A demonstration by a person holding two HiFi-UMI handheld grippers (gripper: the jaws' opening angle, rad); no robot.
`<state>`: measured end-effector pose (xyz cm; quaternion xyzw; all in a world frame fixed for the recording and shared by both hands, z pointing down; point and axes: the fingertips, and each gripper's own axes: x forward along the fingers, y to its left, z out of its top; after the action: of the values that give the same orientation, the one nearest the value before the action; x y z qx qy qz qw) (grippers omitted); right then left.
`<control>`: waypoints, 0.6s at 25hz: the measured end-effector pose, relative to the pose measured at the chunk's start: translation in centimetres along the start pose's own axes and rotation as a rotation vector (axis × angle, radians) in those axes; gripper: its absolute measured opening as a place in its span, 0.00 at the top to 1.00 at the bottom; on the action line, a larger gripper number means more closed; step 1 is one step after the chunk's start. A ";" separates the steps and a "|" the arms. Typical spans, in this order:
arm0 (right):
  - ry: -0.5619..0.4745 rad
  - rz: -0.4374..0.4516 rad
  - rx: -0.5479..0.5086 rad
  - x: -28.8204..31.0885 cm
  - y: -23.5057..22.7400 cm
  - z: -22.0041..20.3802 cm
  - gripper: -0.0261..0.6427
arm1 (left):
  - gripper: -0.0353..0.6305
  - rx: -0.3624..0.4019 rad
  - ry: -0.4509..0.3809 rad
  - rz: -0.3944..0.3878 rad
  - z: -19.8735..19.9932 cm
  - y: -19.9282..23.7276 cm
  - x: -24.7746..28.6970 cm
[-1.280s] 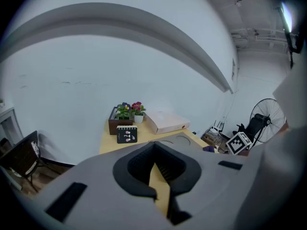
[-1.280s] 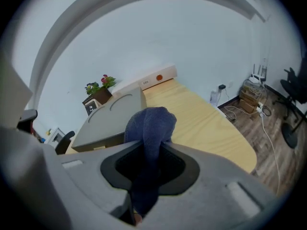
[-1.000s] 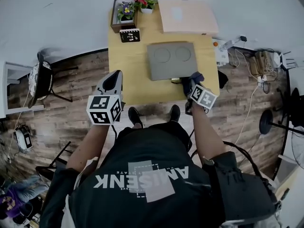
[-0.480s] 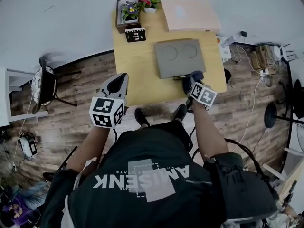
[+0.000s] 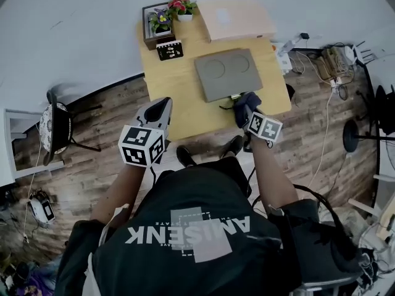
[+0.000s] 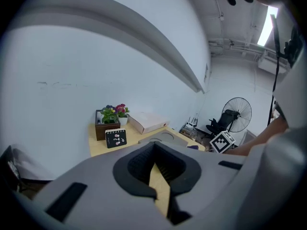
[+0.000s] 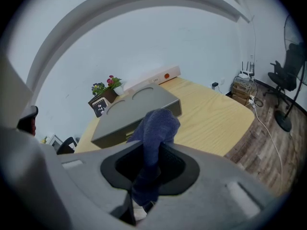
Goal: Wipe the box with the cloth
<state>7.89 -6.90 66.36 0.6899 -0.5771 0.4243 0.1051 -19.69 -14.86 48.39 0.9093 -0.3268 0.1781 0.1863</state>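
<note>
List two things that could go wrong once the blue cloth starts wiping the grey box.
1. The left gripper is held well apart from the grey box, near the left edge of the table. Nothing steadies the box, so a wipe stroke may push it toward the small black sign and flower pots.
2. The right gripper pinches the blue cloth in a bunched lump, so it may touch little surface or pull free.
</note>
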 end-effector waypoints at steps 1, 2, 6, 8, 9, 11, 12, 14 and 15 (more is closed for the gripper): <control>0.010 0.003 -0.007 -0.2 0.3 -0.7 0.84 | 0.96 0.013 0.001 -0.003 0.0 -0.1 0.0; 0.019 0.005 -0.011 -0.4 0.6 -1.4 0.84 | 0.95 0.020 0.002 -0.006 -0.1 -0.2 0.1; 0.043 0.019 -0.025 -0.6 2.1 -3.3 0.84 | 0.95 0.021 0.006 -0.015 0.0 0.0 0.1; 0.053 0.033 -0.041 -0.5 2.9 -3.7 0.84 | 0.95 0.022 0.008 -0.009 -0.1 0.2 -0.2; 0.058 0.040 -0.052 -0.3 3.3 -3.7 0.84 | 0.96 0.020 0.008 -0.003 -0.2 0.3 -0.3; 0.065 0.051 -0.072 0.0 4.1 -3.5 0.84 | 0.95 0.013 0.007 0.006 -0.2 0.6 -0.7; 0.070 0.058 -0.079 0.2 4.5 -3.5 0.84 | 0.95 0.009 0.005 0.009 -0.2 0.7 -0.9; 0.076 0.071 -0.094 0.6 5.2 -3.4 0.84 | 0.95 0.000 0.002 0.021 -0.2 1.0 -1.4; 0.074 0.075 -0.104 0.8 5.5 -3.3 0.84 | 0.96 -0.003 0.001 0.029 -0.3 1.2 -1.6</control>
<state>1.45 -7.13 67.03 0.6454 -0.6194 0.4225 0.1461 -21.73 -14.78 48.18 0.9041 -0.3399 0.1808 0.1852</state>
